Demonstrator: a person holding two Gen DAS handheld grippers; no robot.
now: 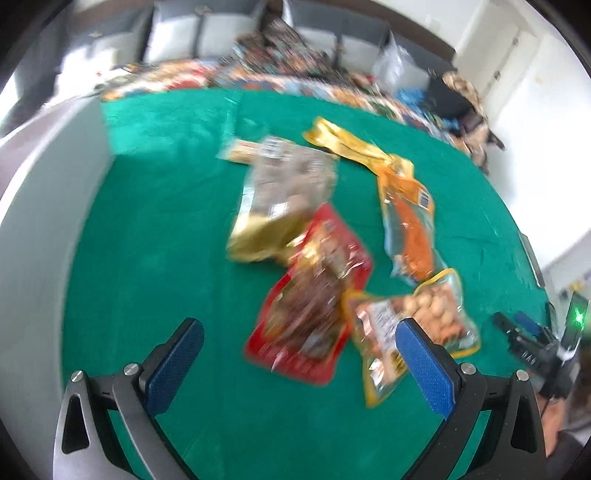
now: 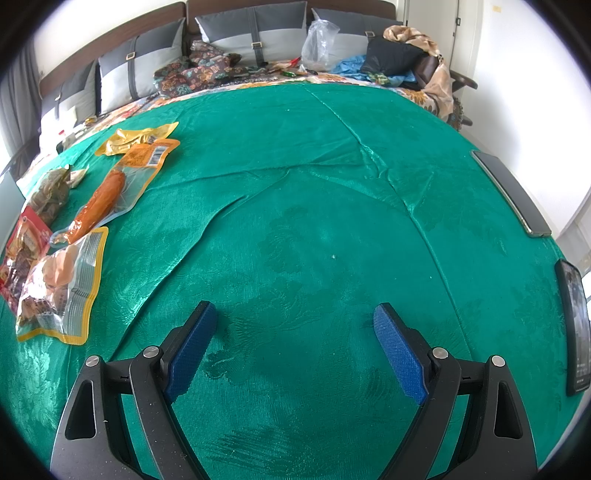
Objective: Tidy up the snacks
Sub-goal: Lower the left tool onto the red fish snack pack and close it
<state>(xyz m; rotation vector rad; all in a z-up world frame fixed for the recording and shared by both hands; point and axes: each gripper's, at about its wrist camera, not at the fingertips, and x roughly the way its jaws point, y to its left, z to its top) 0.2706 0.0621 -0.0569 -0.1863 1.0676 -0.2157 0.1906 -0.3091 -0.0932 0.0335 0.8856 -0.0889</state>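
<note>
Several snack packs lie on the green cloth [image 1: 155, 229]. In the blurred left wrist view I see a red pack [image 1: 314, 295], a gold and clear pack [image 1: 280, 199], an orange sausage pack [image 1: 410, 221], a yellow pack [image 1: 343, 142] and a yellow-edged nut pack [image 1: 424, 317]. My left gripper [image 1: 299, 332] is open and empty, just short of the red pack. My right gripper [image 2: 295, 317] is open and empty over bare cloth [image 2: 314, 192]. In the right wrist view the sausage pack [image 2: 103, 199], nut pack [image 2: 62, 288] and red pack [image 2: 22, 254] lie far left.
A white box wall [image 1: 48, 206] stands at the left of the cloth. Two phones [image 2: 509, 192] [image 2: 574, 325] lie at the cloth's right edge. A sofa with grey cushions [image 2: 255, 33], patterned fabric [image 2: 199, 70] and a plastic bag [image 2: 319, 44] is behind.
</note>
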